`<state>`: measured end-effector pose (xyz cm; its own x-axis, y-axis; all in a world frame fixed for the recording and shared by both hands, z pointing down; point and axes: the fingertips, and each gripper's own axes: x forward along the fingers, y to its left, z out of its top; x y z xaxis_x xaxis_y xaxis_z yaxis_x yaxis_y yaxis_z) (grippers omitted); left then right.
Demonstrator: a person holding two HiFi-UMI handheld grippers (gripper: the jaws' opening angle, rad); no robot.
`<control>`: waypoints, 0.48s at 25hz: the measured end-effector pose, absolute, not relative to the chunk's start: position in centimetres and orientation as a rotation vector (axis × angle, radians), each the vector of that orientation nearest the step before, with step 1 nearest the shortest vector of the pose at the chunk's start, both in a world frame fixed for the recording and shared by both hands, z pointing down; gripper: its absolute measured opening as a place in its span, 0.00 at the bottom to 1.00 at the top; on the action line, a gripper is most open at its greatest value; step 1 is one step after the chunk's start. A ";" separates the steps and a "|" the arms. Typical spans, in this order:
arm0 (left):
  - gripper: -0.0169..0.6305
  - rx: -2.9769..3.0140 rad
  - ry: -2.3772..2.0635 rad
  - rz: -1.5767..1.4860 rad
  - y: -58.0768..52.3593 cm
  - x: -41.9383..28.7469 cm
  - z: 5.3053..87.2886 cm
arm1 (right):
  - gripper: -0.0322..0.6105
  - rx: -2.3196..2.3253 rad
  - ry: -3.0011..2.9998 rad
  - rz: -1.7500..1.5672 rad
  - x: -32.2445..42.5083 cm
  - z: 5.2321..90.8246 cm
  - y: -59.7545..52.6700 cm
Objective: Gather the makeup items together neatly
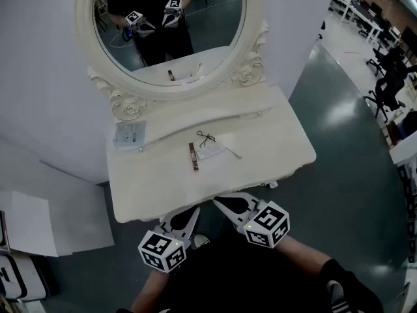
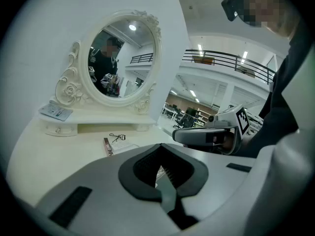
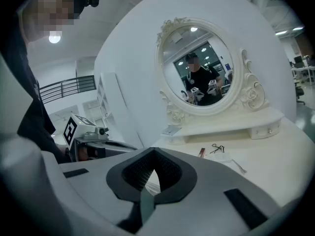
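Several small makeup items lie mid-table on a white vanity (image 1: 273, 142): a slim brown stick (image 1: 193, 156), a black wire eyelash curler (image 1: 206, 139), a flat white packet (image 1: 210, 150) and a thin metal tool (image 1: 233, 152). The right gripper view shows the stick (image 3: 202, 152), curler (image 3: 217, 147) and tool (image 3: 238, 166). My left gripper (image 1: 193, 212) and right gripper (image 1: 221, 203) hover side by side at the table's near edge, short of the items. Both are shut and hold nothing. The left gripper view shows its jaws (image 2: 161, 149) closed, with the stick (image 2: 106, 145) beyond them.
An oval mirror (image 1: 169, 25) in an ornate white frame stands at the back on a raised shelf. A blue-grey packet (image 1: 130, 134) lies on the shelf's left end. White walls enclose the vanity's back and left. Dark floor lies to the right, with office chairs (image 1: 391, 77) farther off.
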<state>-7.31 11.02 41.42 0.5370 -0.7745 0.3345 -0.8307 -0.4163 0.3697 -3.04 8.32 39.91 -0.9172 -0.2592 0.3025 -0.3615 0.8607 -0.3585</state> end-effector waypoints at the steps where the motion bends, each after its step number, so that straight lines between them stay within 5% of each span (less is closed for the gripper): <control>1: 0.04 2.285 -1.300 0.153 11.1 -7.3 41.4 | 0.09 0.473 -2.791 0.607 -3.0 39.9 8.4; 12: 0.04 2.291 -1.287 0.145 11.1 -7.3 41.5 | 0.10 0.474 -2.794 0.621 -3.2 40.0 8.3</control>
<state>-7.33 11.12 41.49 0.5465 -0.7703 0.3286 -0.8240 -0.4247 0.3749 -3.16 8.33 39.97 -0.9186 -0.2591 0.2985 -0.3612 0.8570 -0.3676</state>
